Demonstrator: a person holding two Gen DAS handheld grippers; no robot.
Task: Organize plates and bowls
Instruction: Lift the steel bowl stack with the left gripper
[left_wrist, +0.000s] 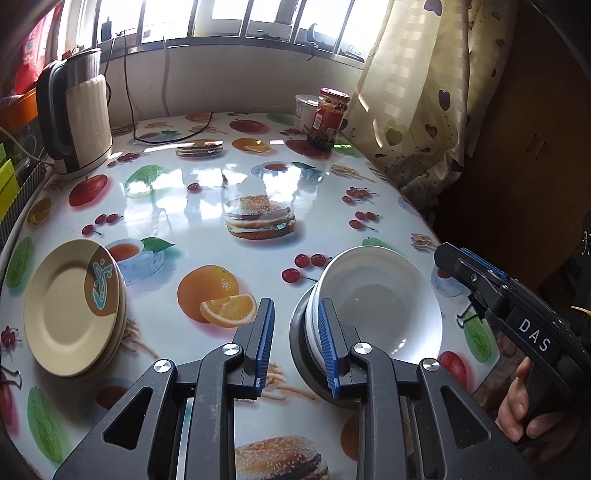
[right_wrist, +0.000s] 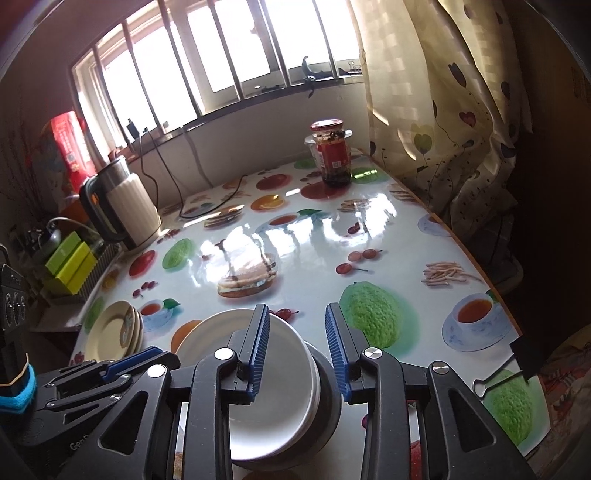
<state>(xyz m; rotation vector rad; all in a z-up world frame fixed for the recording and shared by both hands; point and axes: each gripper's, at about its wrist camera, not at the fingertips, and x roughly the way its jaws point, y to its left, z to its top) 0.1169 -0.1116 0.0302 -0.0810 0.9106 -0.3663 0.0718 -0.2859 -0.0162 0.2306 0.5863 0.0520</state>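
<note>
A stack of white bowls (left_wrist: 380, 295) (right_wrist: 269, 350) sits nested in a dark bowl (left_wrist: 299, 343) (right_wrist: 327, 387) on the fruit-print table near its front. My left gripper (left_wrist: 295, 306) (right_wrist: 136, 360) is open at the stack's left side; one pad is beside the white rim, the other over the tablecloth. My right gripper (right_wrist: 297, 310) (left_wrist: 465, 262) is open around the stack's right rim, with gaps on both sides. A stack of beige plates (left_wrist: 70, 306) (right_wrist: 110, 332) with a brown and blue patch lies at the left.
A kettle (left_wrist: 81, 114) (right_wrist: 125, 206) stands at the back left with its cable on the table. A red-lidded jar (left_wrist: 328, 118) (right_wrist: 334, 155) and a white tub (left_wrist: 304, 110) stand at the back right. A curtain (left_wrist: 406, 92) hangs along the right edge. A binder clip (right_wrist: 517, 362) grips that edge.
</note>
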